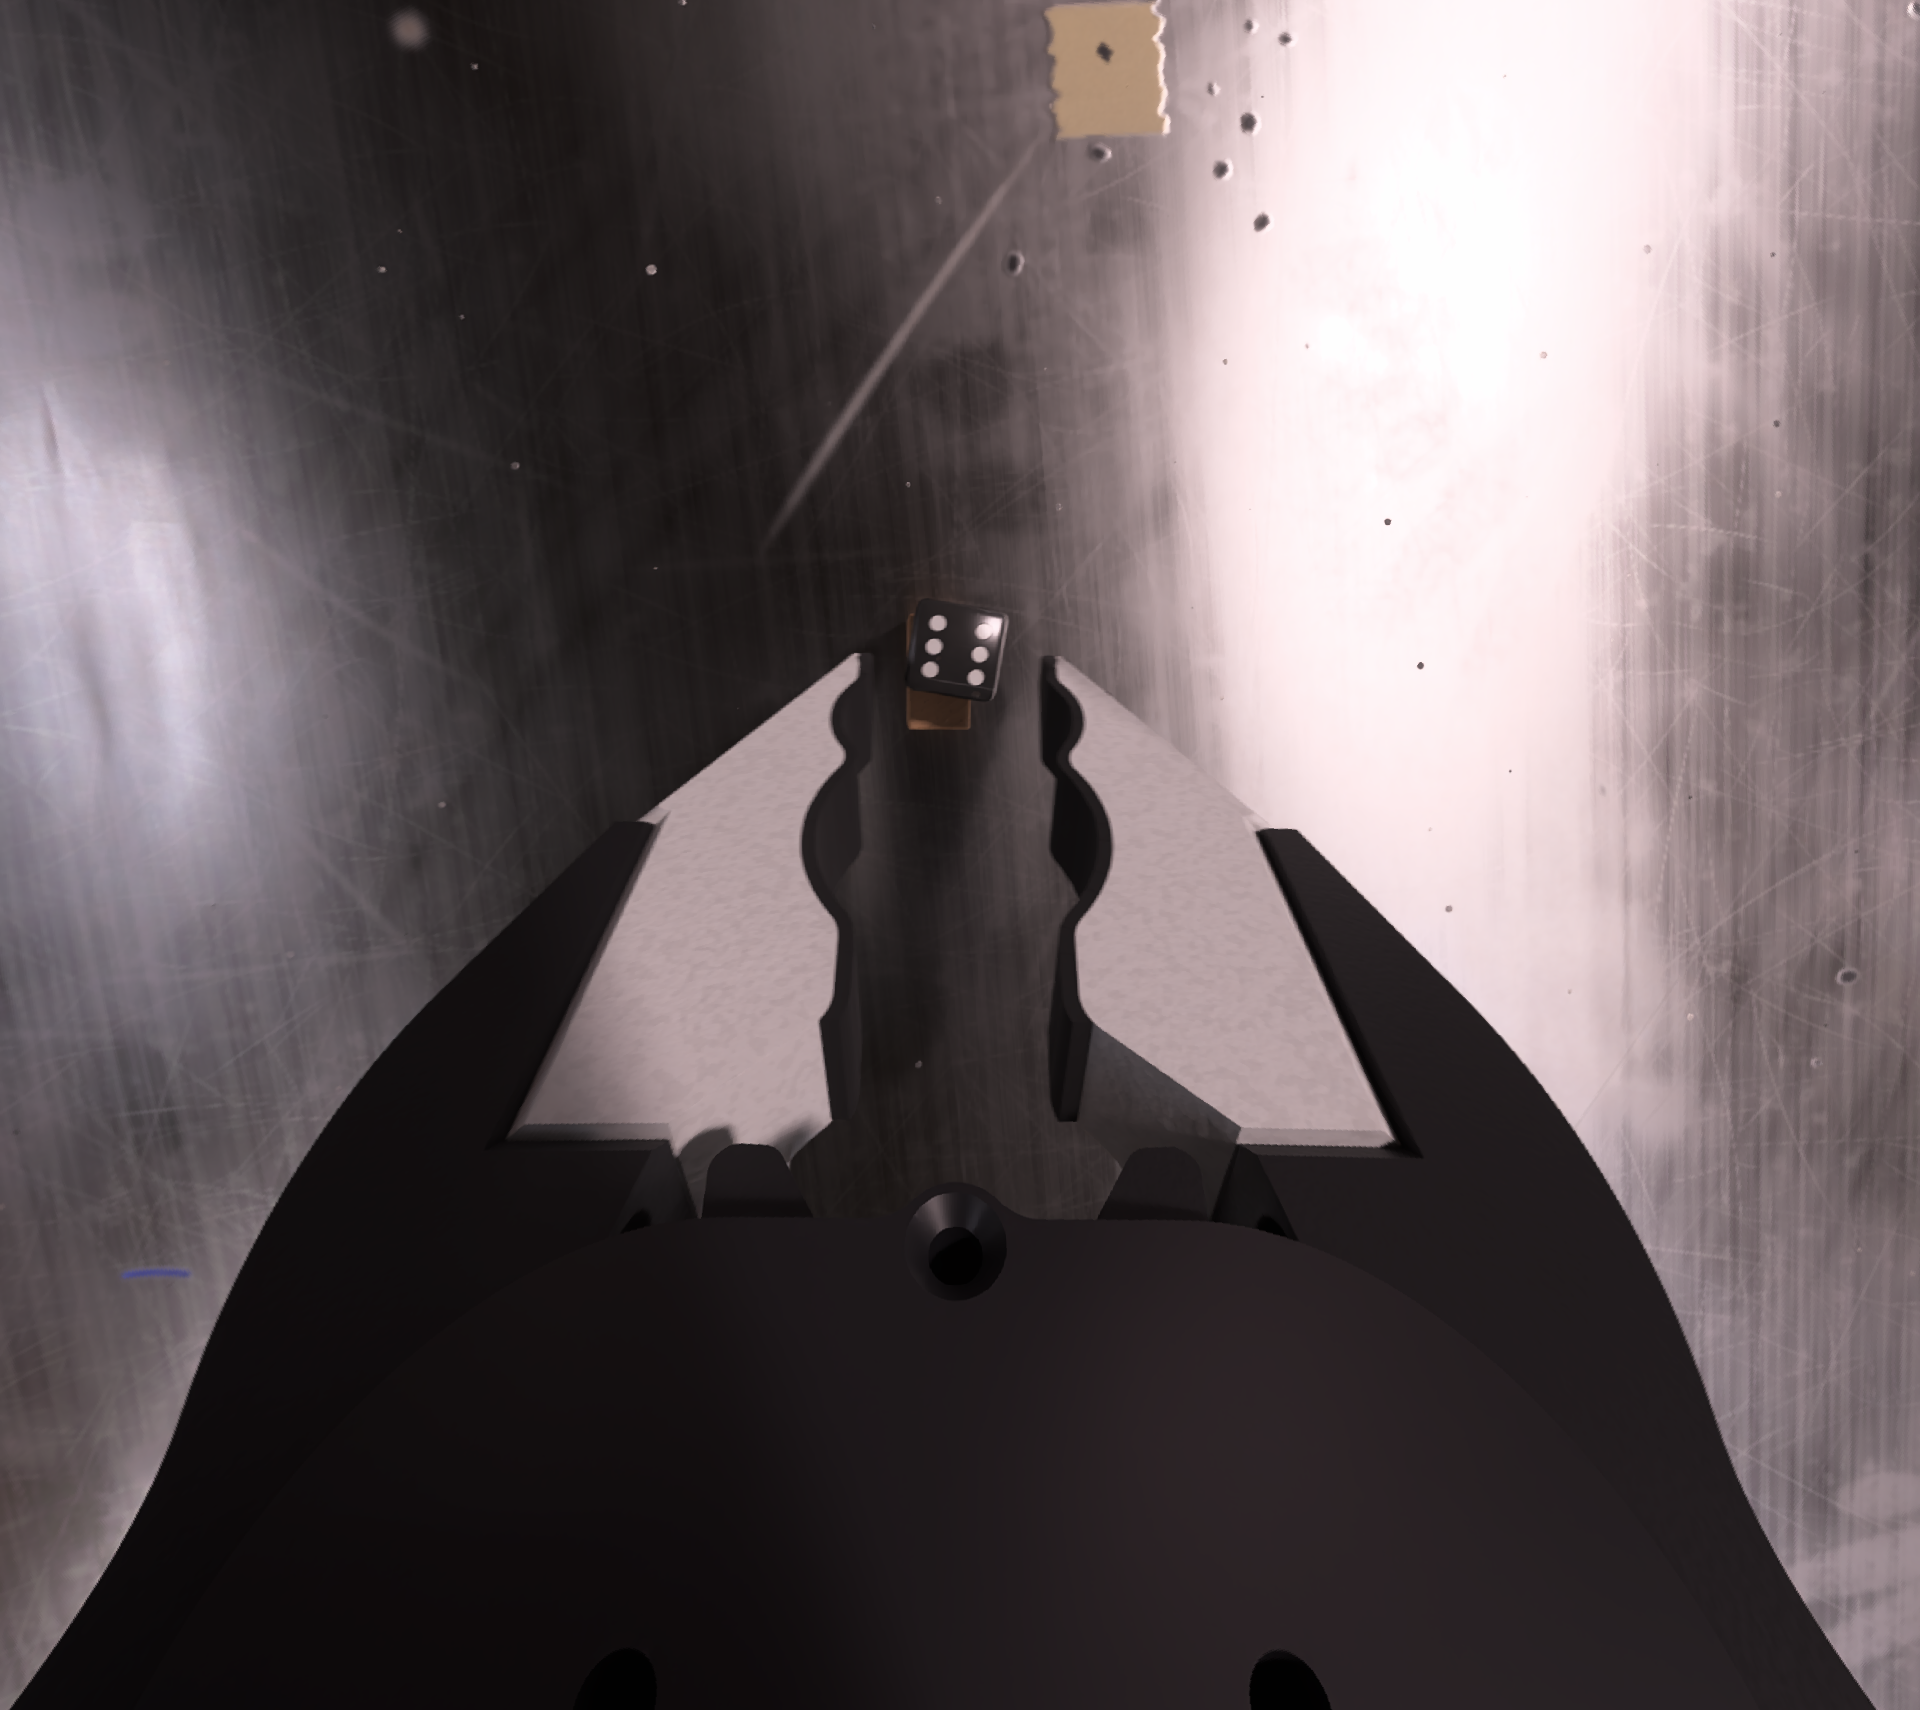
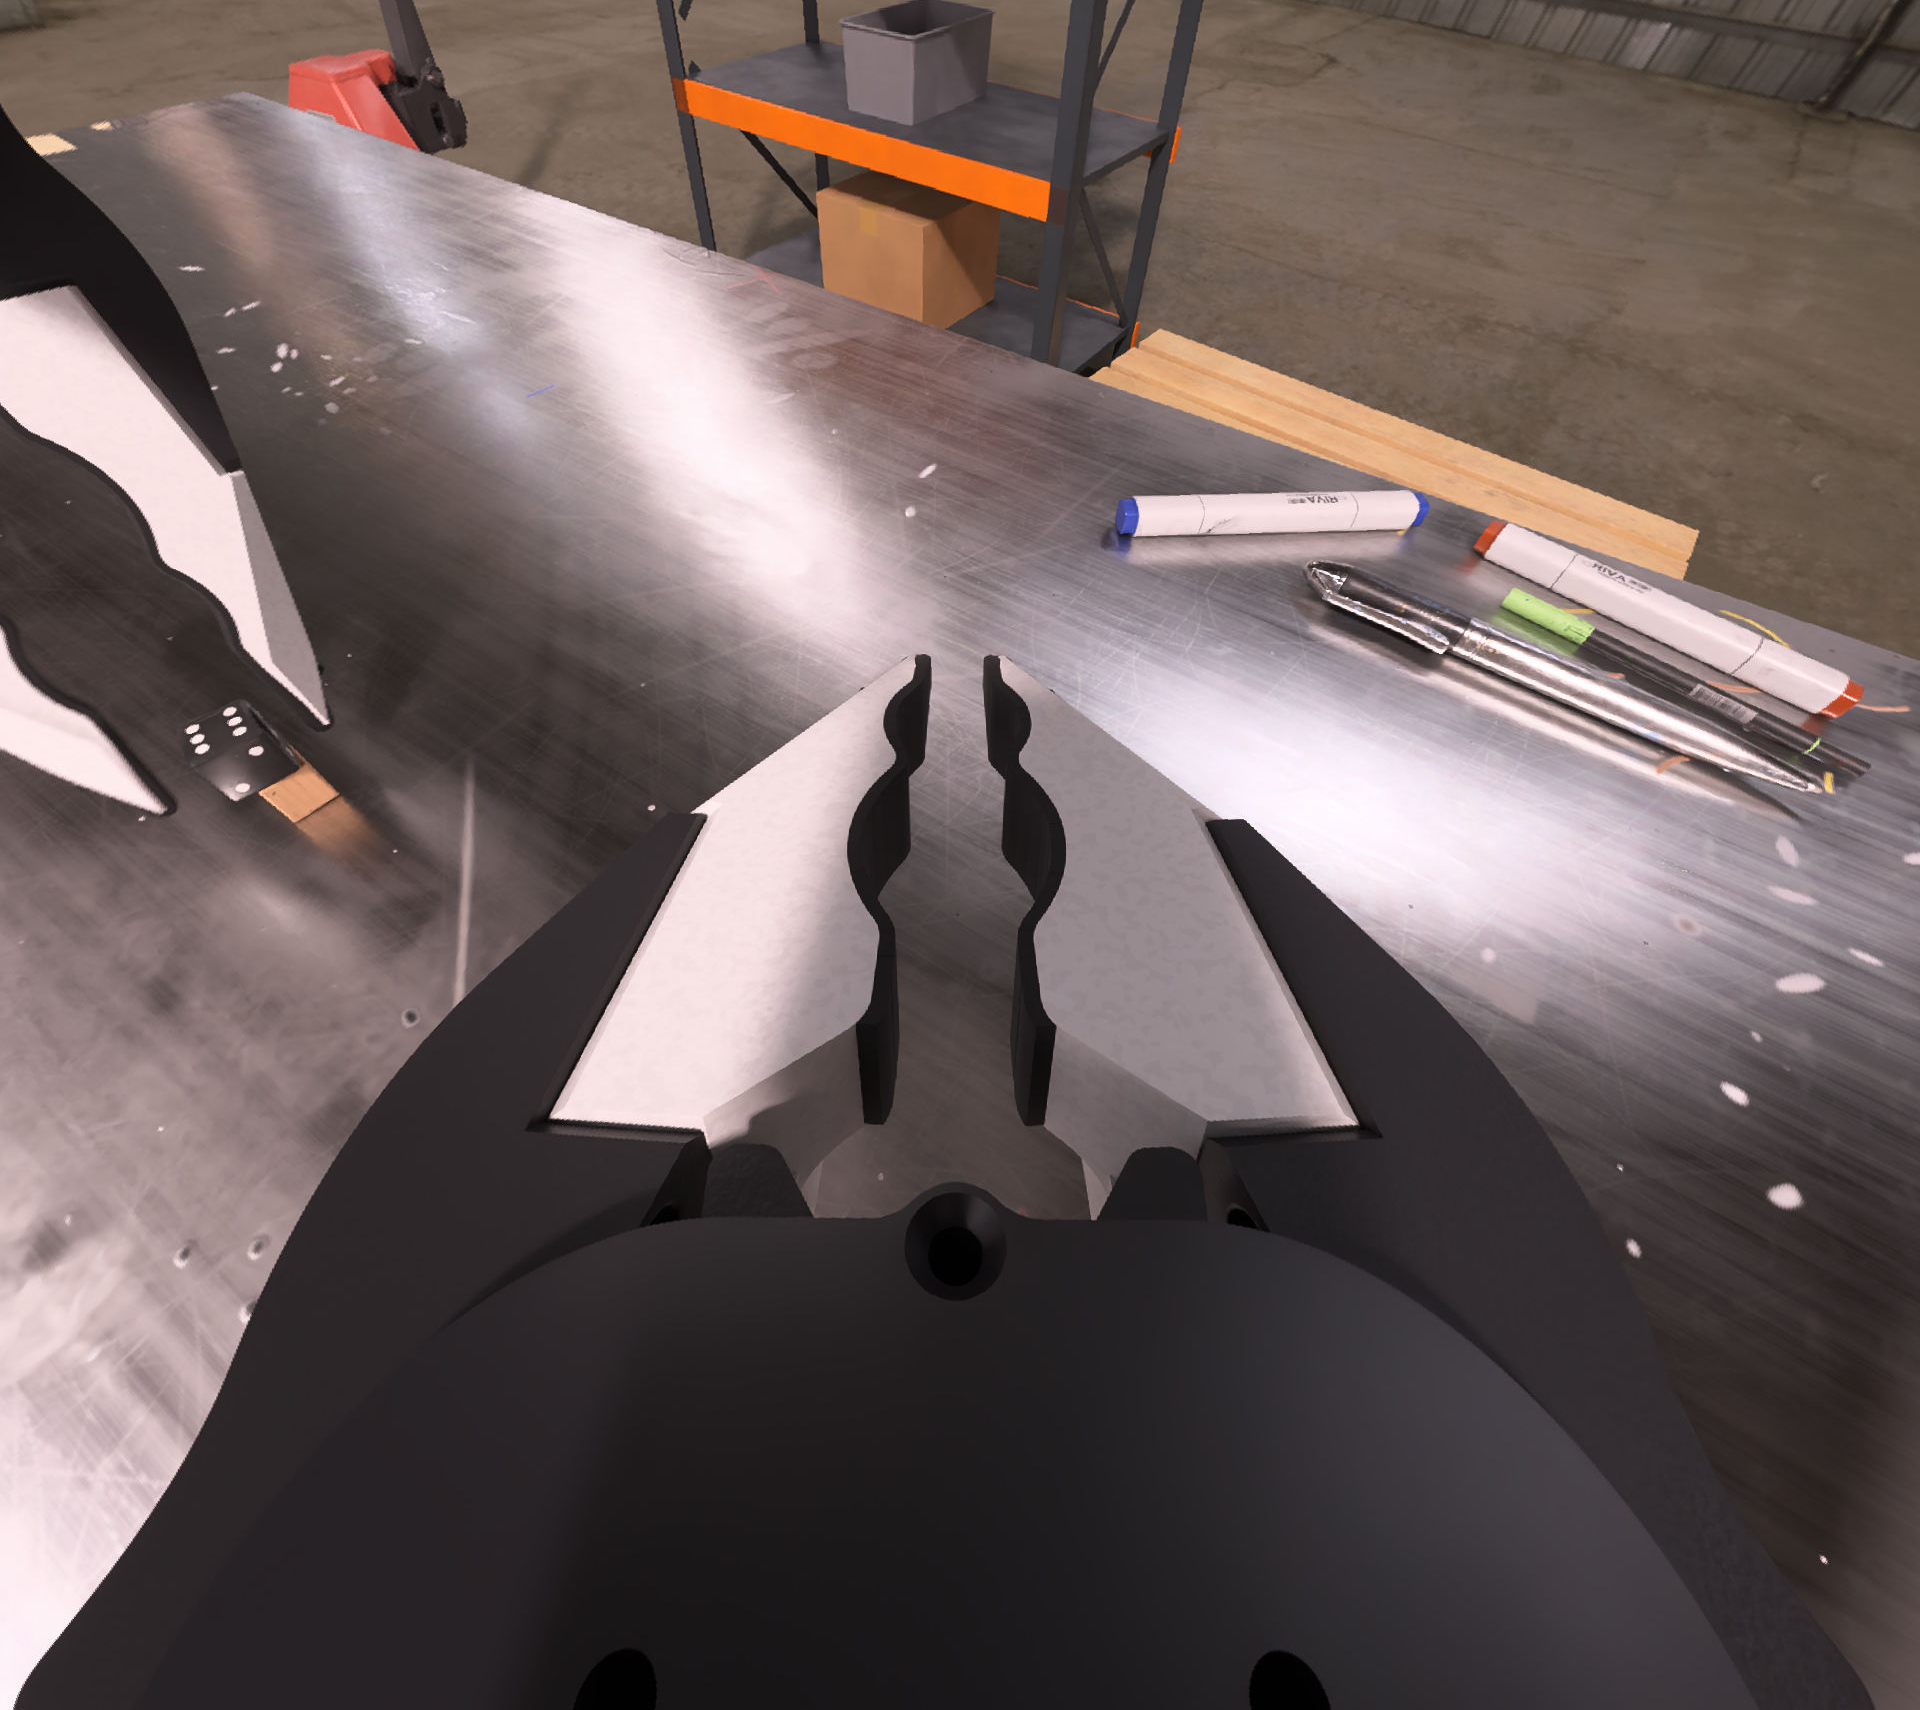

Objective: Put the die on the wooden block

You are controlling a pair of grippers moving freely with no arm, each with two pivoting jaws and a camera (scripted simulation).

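A black die (image 1: pixel 956 652) with white pips sits on a small wooden block (image 1: pixel 940 717) on the scratched metal table (image 1: pixel 416 517). My left gripper (image 1: pixel 954 665) is open, with its fingertips on either side of the die and a small gap on each side. The right wrist view shows the die (image 2: pixel 231 744) on the block (image 2: pixel 301 794) at the far left, between the left gripper's fingers (image 2: pixel 270 611). My right gripper (image 2: pixel 956 665) hovers over bare table to the right of them. Its jaws are nearly together and hold nothing.
A beige scrap (image 1: pixel 1107 73) lies beyond the die. Two white markers (image 2: pixel 1268 512) (image 2: pixel 1673 616), a silver pen (image 2: pixel 1558 673) and a green-capped pen (image 2: pixel 1548 618) lie at the table's right. Beyond the edge are an orange-and-grey shelf (image 2: pixel 883 133), a cardboard box (image 2: pixel 904 247) and wooden planks (image 2: pixel 1382 434).
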